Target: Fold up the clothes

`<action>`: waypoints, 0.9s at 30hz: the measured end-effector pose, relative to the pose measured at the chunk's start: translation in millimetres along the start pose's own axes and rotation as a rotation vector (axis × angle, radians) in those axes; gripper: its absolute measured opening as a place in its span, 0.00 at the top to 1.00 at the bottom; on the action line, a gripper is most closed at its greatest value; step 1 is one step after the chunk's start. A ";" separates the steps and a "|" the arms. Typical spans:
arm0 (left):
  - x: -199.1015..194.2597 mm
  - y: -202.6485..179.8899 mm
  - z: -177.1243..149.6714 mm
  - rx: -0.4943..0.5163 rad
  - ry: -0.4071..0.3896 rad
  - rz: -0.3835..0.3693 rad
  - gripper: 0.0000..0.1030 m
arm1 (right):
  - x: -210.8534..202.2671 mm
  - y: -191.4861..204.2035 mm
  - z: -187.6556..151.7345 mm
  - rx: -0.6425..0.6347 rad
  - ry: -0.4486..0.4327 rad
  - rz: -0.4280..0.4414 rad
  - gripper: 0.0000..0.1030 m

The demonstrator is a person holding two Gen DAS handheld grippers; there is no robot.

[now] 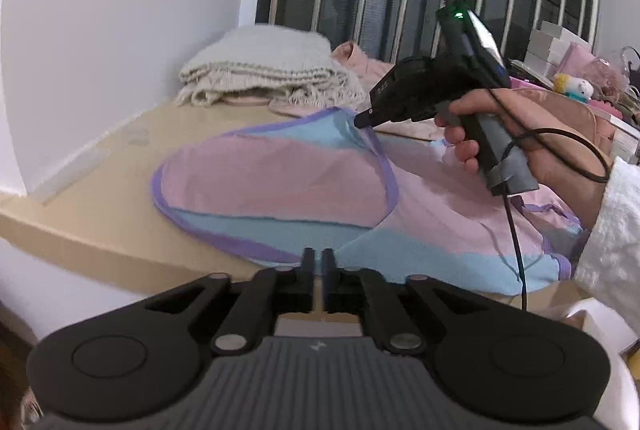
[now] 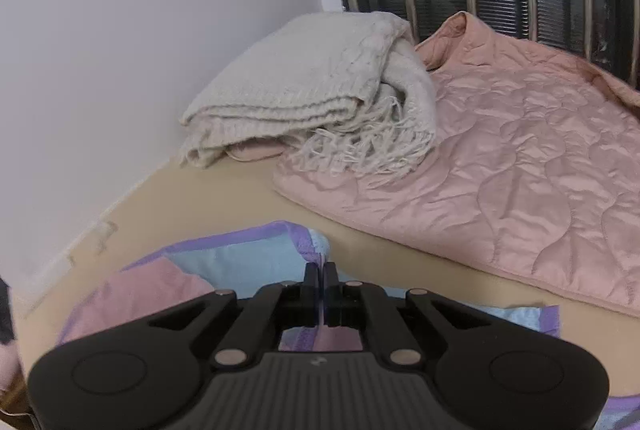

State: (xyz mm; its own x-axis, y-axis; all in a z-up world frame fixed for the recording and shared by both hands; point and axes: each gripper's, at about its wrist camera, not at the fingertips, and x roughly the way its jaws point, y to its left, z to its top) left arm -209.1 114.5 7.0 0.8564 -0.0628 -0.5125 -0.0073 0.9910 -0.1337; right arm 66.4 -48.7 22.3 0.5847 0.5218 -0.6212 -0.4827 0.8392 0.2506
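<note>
Fleece garment [image 1: 272, 177], pink-and-blue, purple-bound, hem pinched in both closed tools [image 1: 318, 256] [image 2: 321, 272] on tan tabletop [image 1: 100, 213].

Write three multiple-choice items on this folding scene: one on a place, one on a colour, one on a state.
1. The fringed cream blanket lies:
A. by the wall corner, partly on the pink quilt
B. on the floor
C. over the garment

2. The trim of the pink and blue garment is:
A. yellow
B. purple
C. black

3. The right tongs are:
A. wide open
B. out of view
C. shut on the garment's edge

Answers: 1 A, its fringe overlaps the quilt; 2 B, purple border; 3 C, fabric is pinched between them.
</note>
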 end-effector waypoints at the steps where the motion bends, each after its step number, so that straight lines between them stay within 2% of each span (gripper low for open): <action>1: 1.7 2.7 3.8 -0.022 -0.002 -0.008 0.92 | 1.0 -0.1 0.1 -0.004 0.020 0.008 0.94; 2: 4.2 5.5 8.4 -0.033 -0.003 -0.027 0.88 | 1.0 1.6 0.1 -0.015 0.035 0.001 0.91; 3: 5.4 5.2 10.9 -0.033 0.000 -0.043 0.79 | -3.3 5.5 -0.7 -0.034 0.040 -0.012 0.83; 4: 10.0 7.6 13.9 -0.030 0.000 -0.049 0.78 | -10.7 11.1 -2.5 -0.055 0.038 -0.019 0.81; 6: 19.4 9.2 17.1 -0.013 0.021 -0.024 0.78 | -35.4 28.2 -10.3 -0.126 0.018 0.020 0.80; 10: 22.7 14.0 10.5 0.030 0.041 0.004 0.75 | -86.0 69.5 -57.2 -0.365 0.053 0.256 0.81; 11: 22.2 16.4 9.2 0.032 0.038 0.011 0.74 | -94.7 78.1 -72.9 -0.424 0.070 0.306 0.84; 13: 23.8 22.1 12.3 0.024 0.049 0.012 0.73 | -102.3 89.5 -101.3 -0.509 0.098 0.363 0.86; 14: 24.6 24.9 13.9 0.021 0.055 0.014 0.73 | -102.8 93.8 -114.2 -0.549 0.109 0.358 0.90; 16: 25.4 27.9 15.7 0.040 0.065 0.035 0.73 | -101.4 96.3 -131.8 -0.600 0.122 0.305 0.91; 19: 22.6 30.9 10.7 0.044 0.045 0.078 0.73 | -111.6 78.3 -147.3 -0.532 0.051 0.294 0.91; 21: 20.7 33.0 9.1 0.019 0.037 0.094 0.73 | -118.7 71.6 -157.9 -0.532 -0.004 0.297 0.91; 23: 20.5 34.9 11.4 -0.029 0.036 0.125 0.73 | -122.1 70.8 -158.2 -0.513 0.005 0.299 0.89; 25: 20.0 36.8 14.6 -0.061 0.022 0.080 0.72 | -124.0 70.4 -150.1 -0.470 0.028 0.343 0.89; 27: 21.1 34.4 18.0 -0.049 0.018 0.049 0.70 | -120.6 69.8 -139.1 -0.409 -0.002 0.341 0.89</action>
State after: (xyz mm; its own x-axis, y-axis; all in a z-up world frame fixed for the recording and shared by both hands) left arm -182.0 149.4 6.8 0.8447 -0.0166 -0.5350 -0.0752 0.9859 -0.1492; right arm -128.4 -74.4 11.4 0.3511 0.7554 -0.5533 -0.8601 0.4937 0.1282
